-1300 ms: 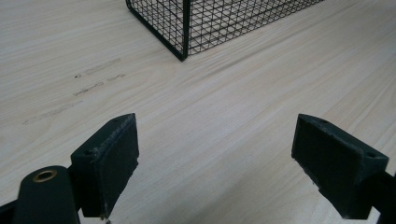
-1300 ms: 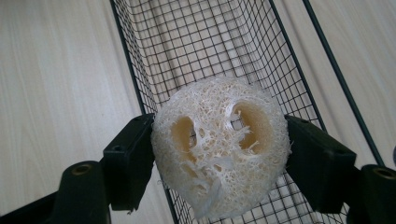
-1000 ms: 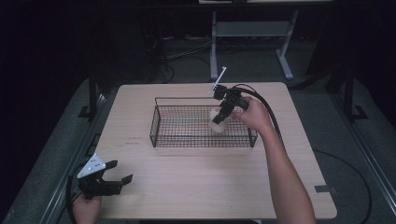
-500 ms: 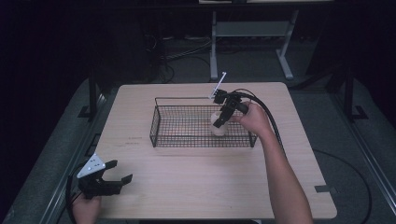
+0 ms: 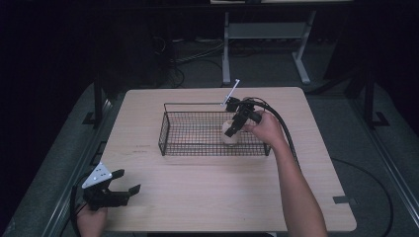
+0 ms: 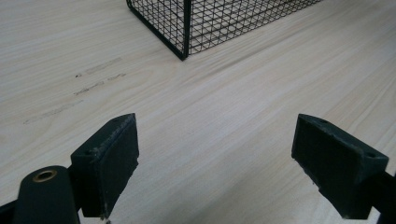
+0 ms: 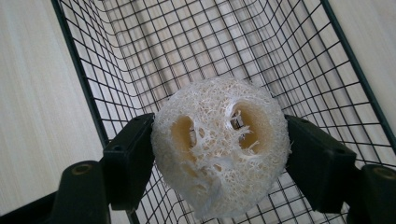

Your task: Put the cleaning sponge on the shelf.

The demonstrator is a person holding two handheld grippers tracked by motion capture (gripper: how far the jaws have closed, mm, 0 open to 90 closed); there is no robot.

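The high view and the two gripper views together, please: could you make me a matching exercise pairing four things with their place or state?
Things:
1. loofah piece
2. left gripper
3. wire basket
4. right gripper

Places or states:
A. open, above bare wood at the table's near left corner
B. standing in the middle of the table, towards its far side
C. shut on something, over the basket's right end
D. clamped between two black jaws

Pairs: 1-D, 2-A, 3-B, 4-C

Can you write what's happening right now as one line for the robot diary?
right gripper: shut on loofah, inside wire basket | left gripper: open, holding nothing, near table corner
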